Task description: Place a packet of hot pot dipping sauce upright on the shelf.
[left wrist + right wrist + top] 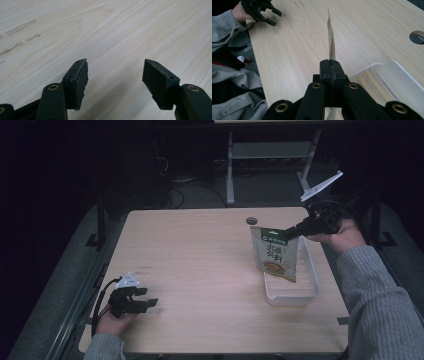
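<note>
A printed food pouch (274, 255) with a green top strip hangs upright over the near-left part of a clear plastic tray (312, 282). My right gripper (292, 234) is shut on the pouch's top right corner. In the right gripper view the pouch (331, 40) shows edge-on, running away from the closed jaws, with the tray (397, 75) at the right. My left gripper (150, 297) rests low at the table's front left, open, with nothing between its jaws. In the left gripper view its fingertips (80, 72) stand wide apart over bare wood.
The light wooden table (200, 260) has a round cable hole (251, 220) at the back. Faint smudges mark the wood (20, 27) near the left gripper. Beyond the table are a dark floor, cables and a desk frame (231, 165).
</note>
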`<state>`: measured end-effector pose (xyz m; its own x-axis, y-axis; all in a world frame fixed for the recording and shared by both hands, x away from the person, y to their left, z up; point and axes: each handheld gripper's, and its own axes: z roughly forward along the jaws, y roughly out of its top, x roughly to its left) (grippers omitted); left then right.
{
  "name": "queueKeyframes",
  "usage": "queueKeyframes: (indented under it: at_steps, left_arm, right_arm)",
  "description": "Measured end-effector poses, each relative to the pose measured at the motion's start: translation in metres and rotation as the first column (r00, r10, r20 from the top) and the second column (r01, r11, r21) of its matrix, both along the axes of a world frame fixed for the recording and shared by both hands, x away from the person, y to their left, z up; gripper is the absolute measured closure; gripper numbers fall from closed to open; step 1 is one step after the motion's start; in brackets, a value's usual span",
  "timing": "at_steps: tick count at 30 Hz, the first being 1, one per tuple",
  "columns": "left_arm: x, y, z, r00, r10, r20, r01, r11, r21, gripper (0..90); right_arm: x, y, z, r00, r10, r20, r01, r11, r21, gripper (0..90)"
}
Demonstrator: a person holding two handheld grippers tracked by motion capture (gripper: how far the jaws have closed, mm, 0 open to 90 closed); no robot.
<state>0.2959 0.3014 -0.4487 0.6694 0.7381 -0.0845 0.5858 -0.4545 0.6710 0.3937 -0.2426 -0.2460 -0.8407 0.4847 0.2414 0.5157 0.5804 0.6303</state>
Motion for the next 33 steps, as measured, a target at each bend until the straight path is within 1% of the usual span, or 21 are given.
queueKeyframes:
  at_steps: [5, 7, 8, 14, 17, 19, 21, 28, 33]
  left_arm:
    - [0.0, -0.002, 0.0, 1.0, -0.005, 0.001, 0.005, 1.0, 0.003, 36.2]
    - [0.0, -0.002, 0.0, 1.0, -0.003, 0.0, 0.003, 1.0, 0.0, 36.2]
    - [0.0, -0.001, -0.001, 1.0, -0.004, -0.001, 0.004, 1.0, 0.0, 36.2]
    - [0.001, -0.001, -0.001, 1.0, -0.006, -0.005, 0.006, 1.0, 0.003, 36.2]
    - [0.001, -0.001, -0.001, 1.0, -0.006, -0.005, 0.006, 1.0, 0.002, 36.1]
    - [0.001, -0.001, -0.001, 1.0, -0.005, -0.003, 0.005, 1.0, 0.001, 36.0]
    - [0.001, 0.0, -0.001, 1.0, -0.003, -0.004, 0.003, 1.0, -0.003, 35.9]
    - [0.001, -0.001, -0.001, 1.0, -0.001, -0.003, 0.0, 1.0, -0.007, 35.7]
    - [0.002, -0.001, -0.001, 1.0, 0.0, -0.004, 0.0, 1.0, -0.01, 35.6]
  right_arm:
    - [-0.002, -0.008, 0.002, 0.9999, -0.012, 0.009, 0.013, 1.0, -0.009, 89.7]
    - [-0.002, -0.011, 0.003, 0.9998, -0.017, 0.005, 0.017, 1.0, -0.004, 89.7]
    - [-0.001, -0.014, 0.005, 0.9997, -0.022, 0.013, 0.022, 1.0, -0.001, 89.8]
    - [-0.002, -0.019, 0.01, 0.9993, -0.028, 0.024, 0.029, 1.0, -0.001, 89.7]
    - [-0.002, -0.022, 0.01, 0.9989, -0.038, 0.027, 0.038, 0.999, -0.009, 89.7]
    - [0.0, -0.026, 0.009, 0.9981, -0.056, 0.027, 0.056, 0.998, -0.005, 89.7]
    - [0.0, -0.027, 0.009, 0.9981, -0.055, 0.027, 0.056, 0.998, -0.006, 89.7]
    - [0.004, -0.028, 0.004, 0.9969, -0.074, 0.026, 0.075, 0.996, -0.054, 89.7]
    - [0.008, -0.028, 0.003, 0.9944, -0.099, 0.037, 0.101, 0.993, -0.06, 89.7]
